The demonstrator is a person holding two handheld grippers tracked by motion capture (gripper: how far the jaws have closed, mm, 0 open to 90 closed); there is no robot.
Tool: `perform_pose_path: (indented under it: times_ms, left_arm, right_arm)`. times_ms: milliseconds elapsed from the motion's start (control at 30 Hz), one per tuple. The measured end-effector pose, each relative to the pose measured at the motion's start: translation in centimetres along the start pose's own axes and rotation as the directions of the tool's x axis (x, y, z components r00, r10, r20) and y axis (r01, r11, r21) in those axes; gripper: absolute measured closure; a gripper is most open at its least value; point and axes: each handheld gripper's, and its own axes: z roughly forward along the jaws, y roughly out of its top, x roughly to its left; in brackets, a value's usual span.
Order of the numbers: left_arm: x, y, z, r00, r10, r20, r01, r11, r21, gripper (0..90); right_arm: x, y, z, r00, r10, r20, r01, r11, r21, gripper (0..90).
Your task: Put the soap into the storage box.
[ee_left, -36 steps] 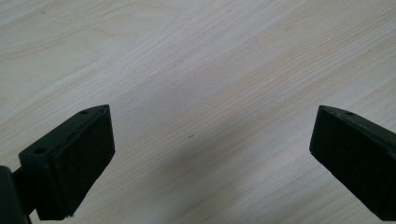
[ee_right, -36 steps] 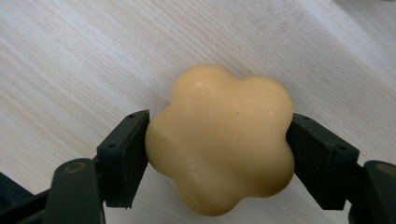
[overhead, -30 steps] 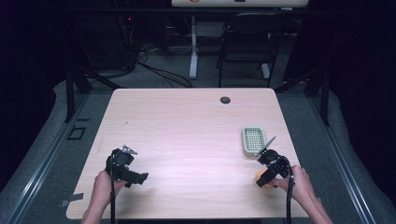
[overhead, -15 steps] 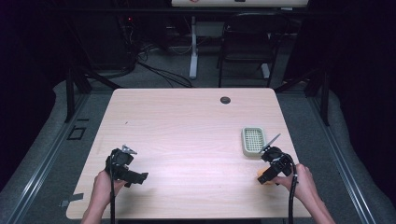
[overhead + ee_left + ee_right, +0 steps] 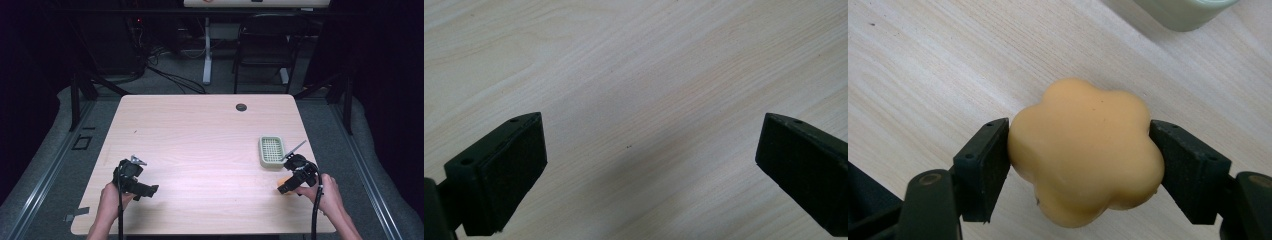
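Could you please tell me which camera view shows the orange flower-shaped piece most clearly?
The right gripper view: the orange flower-shaped piece sits close up, lobes clear, between the right gripper pads, both touching it. In the high view it is a small orange patch under that gripper. The left gripper view looks at bare table.

Both of the person's forearms come in over the near edge of the table (image 5: 200, 125). The left hand (image 5: 111, 196) holds the left gripper (image 5: 145, 189) low near the table's near left corner, jaws spread wide apart with nothing between them. The right hand (image 5: 327, 192) holds the right gripper (image 5: 283, 188) near the table's near right corner, its jaws pressed against both sides of an orange flower-shaped lump (image 5: 1085, 152).
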Motion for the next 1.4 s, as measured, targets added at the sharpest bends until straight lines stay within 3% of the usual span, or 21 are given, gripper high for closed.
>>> perform_pose_path:
  times_ms: [33, 67, 167, 200, 233, 300, 333, 433, 533, 733, 833, 900, 933, 1033, 1067, 1133, 1400]
  left_arm:
    - [0.0, 0.0, 0.0, 1.0000, -0.001, 0.000, 0.001, 1.0000, 0.001, 0.0]
    - [0.0, 0.0, 0.0, 1.0000, 0.000, 0.004, 0.000, 1.0000, 0.004, 0.0]
    - [0.0, 0.0, 0.0, 1.0000, 0.000, -0.001, 0.000, 1.0000, 0.000, 0.0]
    - [0.0, 0.0, 0.0, 1.0000, 0.000, 0.001, 0.000, 1.0000, 0.001, 0.0]
    - [0.0, 0.0, 0.0, 1.0000, 0.001, 0.000, -0.001, 1.0000, 0.002, 0.0]
    - [0.0, 0.0, 0.0, 1.0000, 0.001, 0.001, -0.001, 1.0000, 0.001, 0.0]
    - [0.0, 0.0, 0.0, 1.0000, -0.001, -0.001, 0.001, 1.0000, 0.000, 0.0]
    - [0.0, 0.0, 0.0, 1.0000, 0.001, 0.000, -0.001, 1.0000, 0.002, 0.0]
    - [0.0, 0.0, 0.0, 1.0000, 0.002, 0.000, -0.002, 1.0000, 0.000, 0.0]
    - [0.0, 0.0, 0.0, 1.0000, 0.001, 0.000, -0.001, 1.0000, 0.002, 0.0]
    - [0.0, 0.0, 0.0, 1.0000, 0.002, 0.000, -0.002, 1.0000, 0.001, 0.0]
    - [0.0, 0.1, 0.0, 1.0000, 0.004, -0.001, -0.004, 1.0000, 0.004, 0.0]
    - [0.0, 0.1, 0.0, 1.0000, 0.004, -0.001, -0.004, 1.0000, 0.004, 0.0]
    - [-0.1, 0.1, 0.1, 1.0000, 0.004, 0.002, -0.004, 1.0000, 0.003, 0.0]
    - [-0.1, 0.2, 0.1, 1.0000, 0.006, 0.003, -0.006, 1.0000, 0.006, 0.0]
    - [-0.1, 0.2, 0.1, 1.0000, 0.006, 0.004, -0.006, 1.0000, 0.004, 0.0]
    - [-0.1, 0.4, 0.2, 0.9999, 0.010, 0.007, -0.010, 0.9999, 0.005, 0.0]
  right_arm:
    - [-0.2, 0.1, -0.3, 0.9998, -0.018, 0.004, 0.018, 1.000, 0.025, 26.6]
    - [0.1, -0.2, 0.1, 0.9994, 0.034, -0.011, -0.034, 0.999, -0.041, 26.5]
    - [-0.2, -0.1, -0.3, 0.9998, 0.020, -0.002, -0.020, 1.000, -0.022, 26.5]
    - [-0.4, 0.0, -0.6, 0.9999, -0.010, 0.004, 0.010, 1.000, 0.018, 26.6]
    - [-0.2, -0.1, -0.4, 0.9998, 0.019, 0.004, -0.019, 1.000, -0.022, 26.6]
    - [-0.3, -0.1, -0.6, 1.0000, 0.006, 0.005, -0.006, 1.000, -0.007, 26.6]
    - [-0.3, -0.2, -0.5, 0.9997, 0.025, 0.008, -0.024, 0.999, -0.029, 26.6]
    - [-0.5, 0.1, -1.0, 1.0000, 0.007, 0.005, -0.007, 1.000, 0.006, 26.6]
    - [-0.5, 0.1, -1.0, 0.9999, 0.015, 0.001, -0.015, 1.000, -0.026, 26.6]
    - [-0.6, 0.5, -1.2, 1.0000, -0.002, 0.008, 0.002, 1.000, -0.008, 26.6]
    - [-0.4, 0.6, -1.2, 0.9996, 0.024, 0.013, -0.024, 0.999, -0.043, 26.6]
    - [-0.6, 0.8, -1.4, 0.9999, 0.013, 0.003, -0.013, 0.999, -0.031, 26.6]
    - [-0.7, 0.9, -1.6, 0.9997, -0.004, 0.024, 0.004, 1.000, -0.014, 26.6]
    - [-0.6, 1.0, -1.4, 0.9996, 0.025, 0.010, -0.025, 0.999, -0.049, 26.6]
    - [-0.7, 1.1, -1.6, 0.9999, 0.008, 0.007, -0.008, 1.000, -0.028, 26.6]
    - [-0.6, 1.2, -1.5, 0.9996, 0.024, 0.012, -0.023, 0.998, -0.050, 26.6]
    - [-1.0, 1.9, -2.0, 0.9997, 0.002, 0.025, -0.001, 1.000, -0.027, 26.6]
